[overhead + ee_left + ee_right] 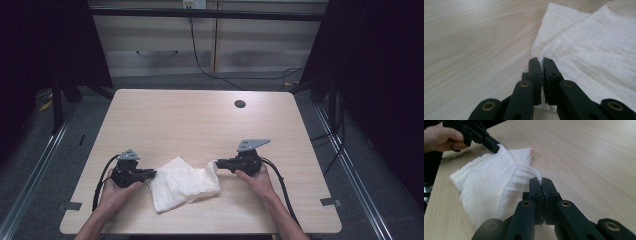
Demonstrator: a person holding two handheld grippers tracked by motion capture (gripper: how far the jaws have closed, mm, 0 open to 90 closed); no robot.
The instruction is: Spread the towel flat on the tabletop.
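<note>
While both grippers pinch the white cloth [184, 184] at opposite ends, it lies crumpled on the near half of the wooden table [200, 120], roughly between the person's two hands. Left gripper [151, 173]: jaws clamped on the cloth's left edge; the left gripper view shows a thin fold of fabric caught between the pads [534, 70], with layered cloth spreading away to the right. Right gripper [220, 164]: jaws closed on a raised corner at the cloth's right end; in the right gripper view a hump of fabric rises into the tips [541, 182].

Cloth state: bunched, several layers overlapping, near edge sagging toward the table's near side, one corner poking out toward the far side.

Step in hand, by my reading: spreading or straightening the cloth with a two-point hold.

Notes on doing it well:
- Keep both pinches firm; each bite looks shallow, so a jerk could pull the fabric free.
- Draw the grippers apart evenly, left going left and right going right, low over the table.
- Lift slightly first so folded layers can drop open rather than drag.
- Check that each gripper holds one layer only; cannot tell from these views how many layers each has.
- Stop pulling once the span goes taut.
</note>
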